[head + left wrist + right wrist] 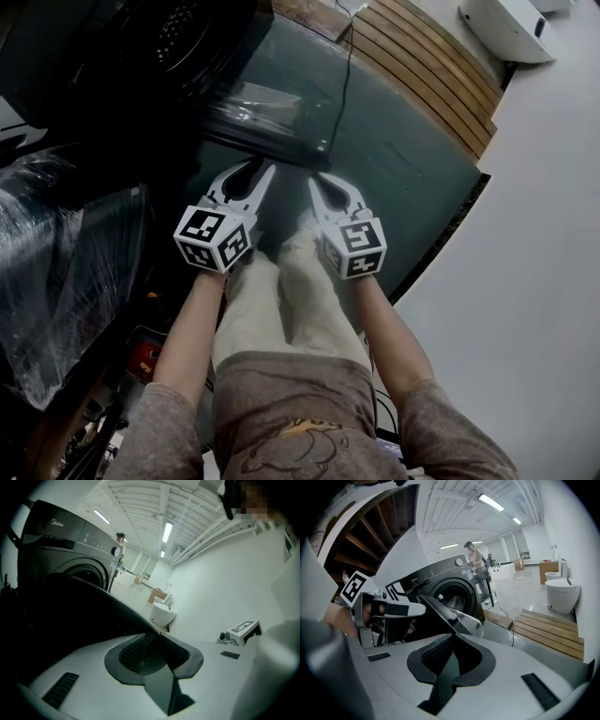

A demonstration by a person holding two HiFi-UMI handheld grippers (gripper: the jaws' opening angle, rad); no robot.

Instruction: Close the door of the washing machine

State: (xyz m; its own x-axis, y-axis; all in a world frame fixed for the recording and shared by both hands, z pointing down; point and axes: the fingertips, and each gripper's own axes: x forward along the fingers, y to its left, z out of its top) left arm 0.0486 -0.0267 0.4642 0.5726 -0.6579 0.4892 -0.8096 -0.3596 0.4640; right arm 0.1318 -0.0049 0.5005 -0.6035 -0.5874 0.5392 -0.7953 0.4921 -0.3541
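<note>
Judging by its thick rim, the door (450,613) looks heavy and stiff; push its free edge rather than pinch it. Left gripper (258,171) hangs released; right gripper (319,183) is clenched, empty.

Ahead of my right gripper (317,181) the floor (412,178) is dark green, and a cable (345,84) runs away across it. Wooden slats (431,66) lie beyond, to the right. The washer (436,576) stands ahead-left of my left gripper (255,170).

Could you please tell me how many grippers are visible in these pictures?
2: the left gripper left of centre in the head view, the right gripper close beside it on its right. None seems hidden.
</note>
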